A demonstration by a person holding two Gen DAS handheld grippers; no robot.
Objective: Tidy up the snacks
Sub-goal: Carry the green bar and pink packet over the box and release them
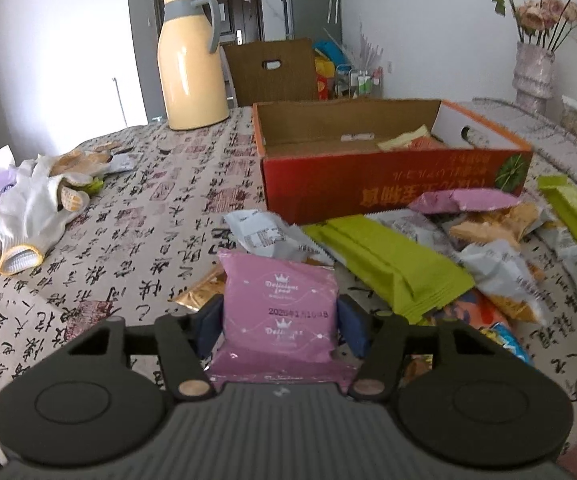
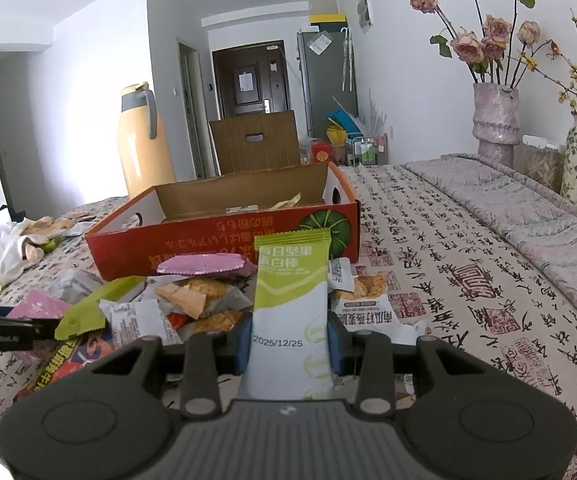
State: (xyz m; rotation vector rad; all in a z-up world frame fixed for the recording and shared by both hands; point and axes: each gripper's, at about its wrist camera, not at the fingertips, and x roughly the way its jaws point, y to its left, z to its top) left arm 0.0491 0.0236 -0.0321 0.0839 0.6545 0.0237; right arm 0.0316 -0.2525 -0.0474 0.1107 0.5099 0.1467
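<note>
Holding one packet in each tool, we see both grippers clenched on snacks. Nearest the lens, the left gripper (image 1: 280, 320) pinches a pink packet (image 1: 278, 308) between its blue pads, and the right gripper (image 2: 290, 340) grips a green-and-white nut bar (image 2: 290, 304) upright by its lower half.

Just beyond the fingers lies the loose snack pile (image 1: 428, 248): a long green wrapper (image 1: 384, 262), grey sachets, orange crisp packs and another pink packet (image 2: 204, 264), all spread on the calligraphy-print tablecloth (image 2: 448, 272).

Behind the pile stands the red cardboard box (image 1: 388, 184), open at the top, with a few packets already inside at its right end. We judge this box to be the destination.

To do the step well, we would lift each packet clear of the near wall before moving it over the opening, keep the grip steady on the slippery film, and lower it onto the bare cardboard floor at the left rather than on the packets already there.

Farther off at left stand a yellow thermos jug (image 1: 190, 60) and white work gloves (image 1: 40, 200); at far right, a vase of dried roses (image 2: 494, 120).
</note>
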